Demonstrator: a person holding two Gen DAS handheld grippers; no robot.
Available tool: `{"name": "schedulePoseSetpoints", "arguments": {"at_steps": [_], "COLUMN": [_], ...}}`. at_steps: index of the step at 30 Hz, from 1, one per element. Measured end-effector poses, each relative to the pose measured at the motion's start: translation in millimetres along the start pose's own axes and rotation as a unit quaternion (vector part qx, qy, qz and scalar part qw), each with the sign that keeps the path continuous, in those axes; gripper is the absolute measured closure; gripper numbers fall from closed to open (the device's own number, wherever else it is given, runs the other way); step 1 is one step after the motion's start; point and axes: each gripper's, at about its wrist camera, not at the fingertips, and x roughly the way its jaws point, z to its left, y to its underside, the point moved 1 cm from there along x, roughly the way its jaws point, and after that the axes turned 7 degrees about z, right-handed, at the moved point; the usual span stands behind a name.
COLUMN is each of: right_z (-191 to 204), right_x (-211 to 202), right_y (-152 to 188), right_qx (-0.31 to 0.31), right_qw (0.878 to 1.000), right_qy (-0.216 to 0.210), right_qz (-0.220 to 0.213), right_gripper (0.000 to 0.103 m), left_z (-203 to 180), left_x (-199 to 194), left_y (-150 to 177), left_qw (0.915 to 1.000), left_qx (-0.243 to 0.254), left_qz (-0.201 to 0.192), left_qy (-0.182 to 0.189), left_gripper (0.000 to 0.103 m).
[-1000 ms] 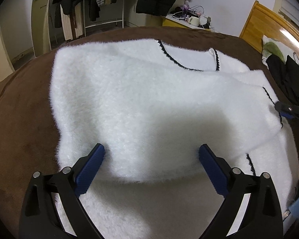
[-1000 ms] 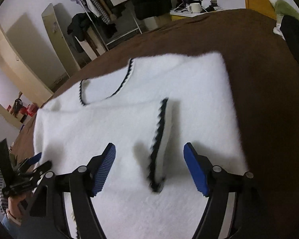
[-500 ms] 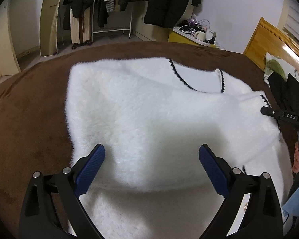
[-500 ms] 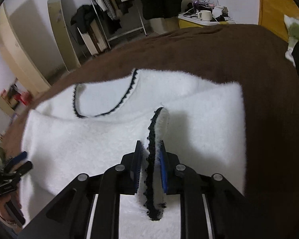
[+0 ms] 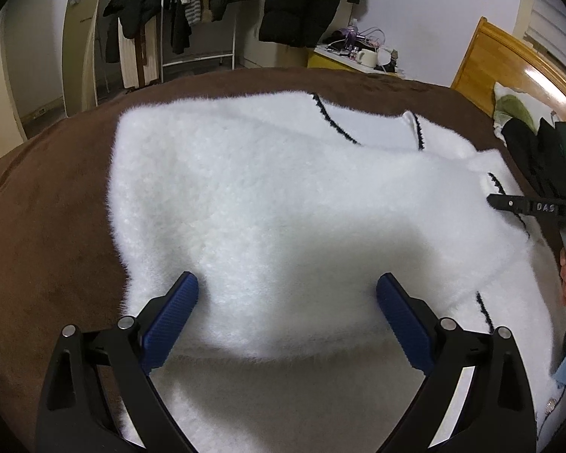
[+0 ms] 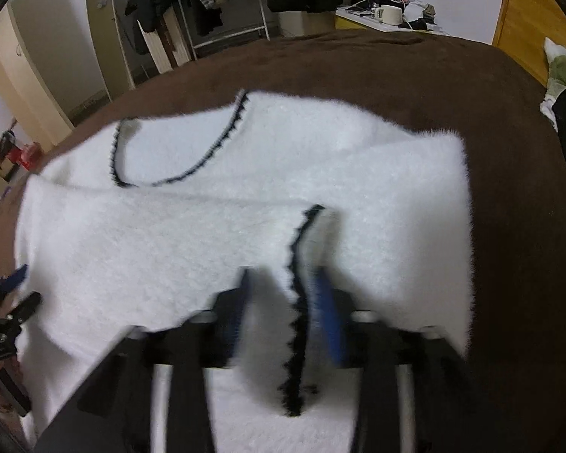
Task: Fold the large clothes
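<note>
A fluffy white sweater with black trim (image 5: pixel 283 196) lies on a brown bed cover (image 5: pixel 45 226), one sleeve folded across its body. My left gripper (image 5: pixel 286 305) is open, its blue pads either side of the folded sleeve's near edge, holding nothing. My right gripper (image 6: pixel 286 313) is shut on the black-trimmed sleeve cuff (image 6: pixel 302 264) and looks blurred. The sweater (image 6: pixel 169 249) fills the right wrist view. The right gripper also shows at the right edge of the left wrist view (image 5: pixel 509 204).
A wooden headboard (image 5: pixel 509 60), a pillow and dark clothes (image 5: pixel 536 151) lie at the right. A yellow bedside table with a mug (image 5: pixel 366 56) and a clothes rack (image 5: pixel 192 11) stand beyond the bed. Brown cover (image 6: pixel 509 188) surrounds the sweater.
My right gripper closed on the sleeve cuff and now shifts with it. My left gripper stayed open and drew back slightly.
</note>
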Motion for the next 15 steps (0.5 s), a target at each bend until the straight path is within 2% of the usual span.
{"name": "schedulePoseSetpoints", "arguments": {"at_steps": [6, 8, 15], "right_z": [11, 11, 5], "right_x": [-54, -74, -122], "right_y": [17, 31, 98], "right_qx": [-0.014, -0.015, -0.012], "right_qw": [0.999, 0.998, 0.999], "right_qy": [-0.025, -0.029, -0.020], "right_qz": [-0.038, -0.048, -0.039], "right_gripper": [0.019, 0.015, 0.012], "left_z": [12, 19, 27], "left_x": [-45, -58, -105], "left_y": [17, 29, 86], "left_qw": [0.9998, 0.9998, 0.9992], "left_qx": [-0.015, -0.019, -0.022], "left_qz": [-0.008, -0.003, 0.028], "left_qy": [-0.005, -0.003, -0.017], "left_gripper": [0.007, 0.007, 0.007]}}
